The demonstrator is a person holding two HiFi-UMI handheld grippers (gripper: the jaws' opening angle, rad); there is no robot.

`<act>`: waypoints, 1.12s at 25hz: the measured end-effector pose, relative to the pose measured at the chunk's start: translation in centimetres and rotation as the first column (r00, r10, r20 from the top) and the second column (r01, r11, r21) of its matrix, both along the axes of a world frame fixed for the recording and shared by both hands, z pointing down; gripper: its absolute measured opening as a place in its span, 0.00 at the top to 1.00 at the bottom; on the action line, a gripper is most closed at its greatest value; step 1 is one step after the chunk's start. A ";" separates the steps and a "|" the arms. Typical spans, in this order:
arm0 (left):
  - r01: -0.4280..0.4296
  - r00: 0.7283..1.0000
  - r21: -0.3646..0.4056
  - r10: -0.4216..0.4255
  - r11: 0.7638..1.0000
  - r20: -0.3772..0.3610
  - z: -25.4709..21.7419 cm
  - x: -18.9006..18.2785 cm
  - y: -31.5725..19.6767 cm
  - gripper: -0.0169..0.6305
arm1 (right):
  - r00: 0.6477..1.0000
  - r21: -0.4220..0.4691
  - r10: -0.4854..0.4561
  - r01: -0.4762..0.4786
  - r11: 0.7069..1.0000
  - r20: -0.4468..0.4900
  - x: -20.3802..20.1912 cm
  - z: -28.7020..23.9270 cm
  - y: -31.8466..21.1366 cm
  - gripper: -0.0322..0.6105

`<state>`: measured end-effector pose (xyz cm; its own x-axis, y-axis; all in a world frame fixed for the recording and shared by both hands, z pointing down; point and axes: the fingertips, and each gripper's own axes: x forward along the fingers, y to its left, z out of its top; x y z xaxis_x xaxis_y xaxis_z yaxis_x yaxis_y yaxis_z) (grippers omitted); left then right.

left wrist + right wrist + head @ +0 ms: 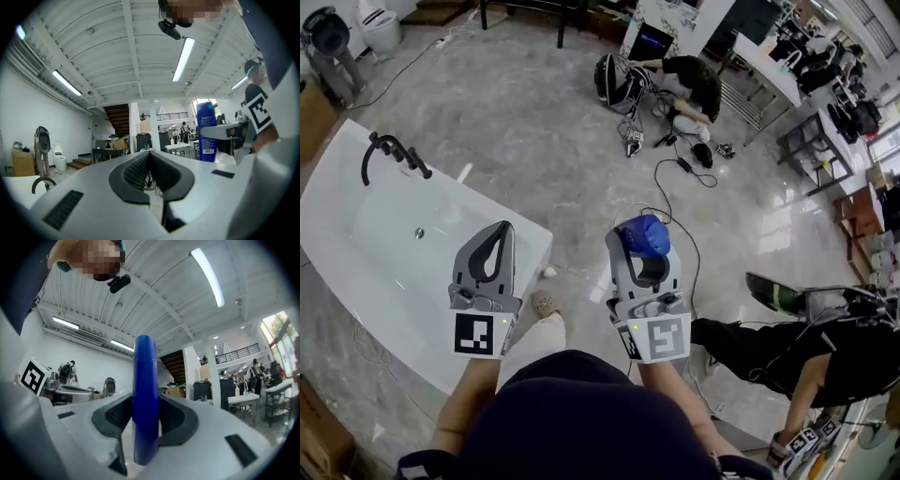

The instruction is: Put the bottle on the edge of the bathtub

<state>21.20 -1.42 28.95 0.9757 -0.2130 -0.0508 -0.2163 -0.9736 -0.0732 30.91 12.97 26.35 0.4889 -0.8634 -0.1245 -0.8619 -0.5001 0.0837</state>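
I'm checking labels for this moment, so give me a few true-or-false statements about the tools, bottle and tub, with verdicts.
1. The right tool grips the blue bottle. True.
2. The left tool holds the faucet. False: its jaws are together on nothing, and the faucet is at the far end of the tub.
3. The bottle stands on the tub's edge. False: it is in the right tool, over the floor.
4. The faucet is black. True.
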 end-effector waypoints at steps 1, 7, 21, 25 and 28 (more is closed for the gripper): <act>0.021 1.000 -0.006 -0.021 1.000 0.000 0.3 0.0 -0.7 0.97 | 1.000 0.002 -0.026 0.026 1.000 0.000 0.4 0.2 -1.2 0.71; 0.129 0.992 -0.022 -0.129 0.991 0.003 1.0 0.6 -5.7 0.97 | 0.986 -0.008 -0.166 0.166 0.986 -0.015 2.4 0.2 -8.5 0.71; 0.367 0.930 -0.006 -0.367 0.930 0.022 2.1 -0.1 -11.1 0.97 | 0.863 -0.017 -0.505 0.505 0.863 -0.002 1.8 1.5 -19.8 0.71; 0.455 0.890 -0.011 -0.455 0.890 0.024 2.2 -0.8 -12.7 0.97 | 0.797 -0.010 -0.604 0.604 0.797 -0.001 1.3 1.7 -22.6 0.71; 0.526 0.851 -0.027 -0.526 0.850 0.008 2.2 -1.5 -13.9 0.97 | 0.737 -0.009 -0.676 0.676 0.737 -0.007 0.7 1.6 -24.5 0.71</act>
<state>19.67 -15.36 31.18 0.7176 -0.6954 -0.0374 -0.6964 -0.7160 -0.0485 31.63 -11.58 27.90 -0.2244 -0.9671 -0.1197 -0.9723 0.2139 0.0943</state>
